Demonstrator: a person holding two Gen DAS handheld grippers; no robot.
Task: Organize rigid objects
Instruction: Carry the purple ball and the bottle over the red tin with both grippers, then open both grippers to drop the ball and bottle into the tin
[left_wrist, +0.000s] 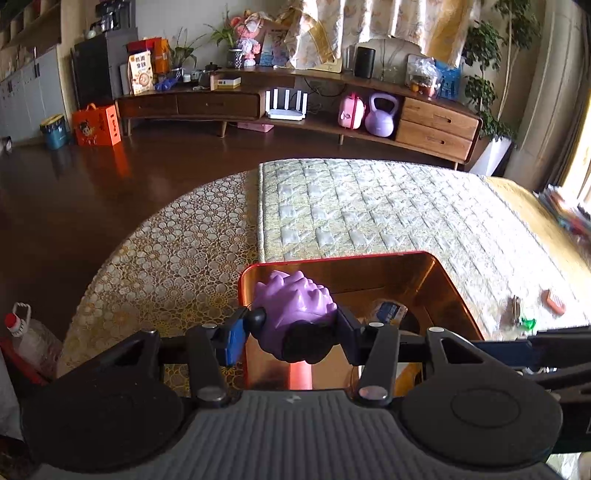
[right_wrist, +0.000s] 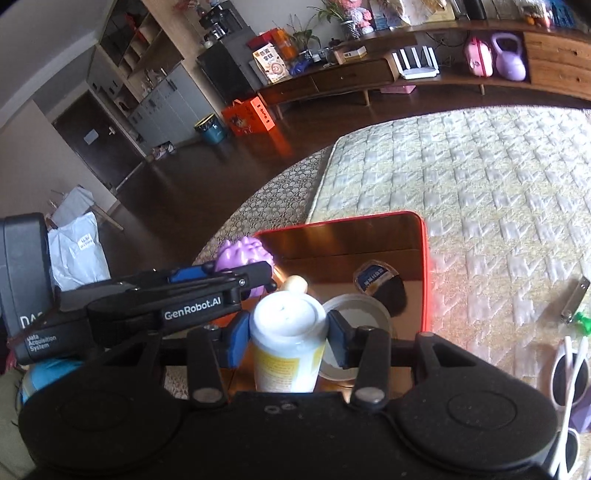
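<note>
My left gripper (left_wrist: 295, 326) is shut on a purple spiky massage roller (left_wrist: 295, 306) with black ends, held over the near left part of a red tin box (left_wrist: 454, 284) with a shiny copper inside. My right gripper (right_wrist: 288, 332) is shut on a white bottle with a yellow label (right_wrist: 286, 343), held over the box's near side (right_wrist: 426, 280). The left gripper and roller (right_wrist: 242, 251) show in the right wrist view at the left. Inside the box lie a small blue-labelled cup (right_wrist: 373, 278) and a round white lid (right_wrist: 354, 314).
The box sits on a quilted mat (left_wrist: 369, 206) over a patterned tablecloth (left_wrist: 166, 251). White sunglasses (right_wrist: 569, 373), a metal clip (right_wrist: 574, 299) and a green pin (right_wrist: 581, 319) lie right of the box. An orange comb (left_wrist: 553, 302) lies farther right. A plastic jug (left_wrist: 29, 339) stands at the left.
</note>
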